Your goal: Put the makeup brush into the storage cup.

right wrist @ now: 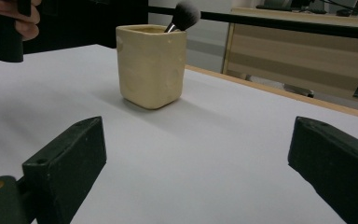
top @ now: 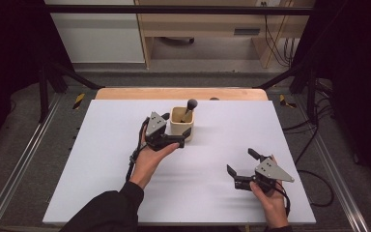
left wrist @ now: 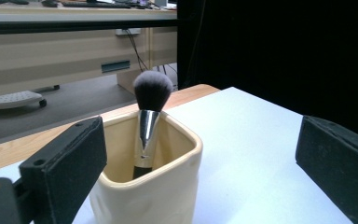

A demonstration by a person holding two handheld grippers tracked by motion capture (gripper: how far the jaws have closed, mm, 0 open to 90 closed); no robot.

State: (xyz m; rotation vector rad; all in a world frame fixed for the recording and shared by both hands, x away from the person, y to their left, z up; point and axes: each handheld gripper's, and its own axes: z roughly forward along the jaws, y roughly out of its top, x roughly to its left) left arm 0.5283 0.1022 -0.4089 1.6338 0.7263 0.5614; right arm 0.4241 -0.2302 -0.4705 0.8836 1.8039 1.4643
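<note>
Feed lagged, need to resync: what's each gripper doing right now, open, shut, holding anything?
Left gripper: open, jaws wide beside the cream cup, holding nothing.
Right gripper: open, holding nothing, apart from the cup.

No readable text, no labels, no brands, no numbers — nothing legible on any surface

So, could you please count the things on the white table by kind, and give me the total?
Cream ceramic cup: 1
Makeup brush, standing in the cup: 1
Hand-held grippers: 2, the left hand-held gripper and the right hand-held gripper, both open
Total: 4
</note>
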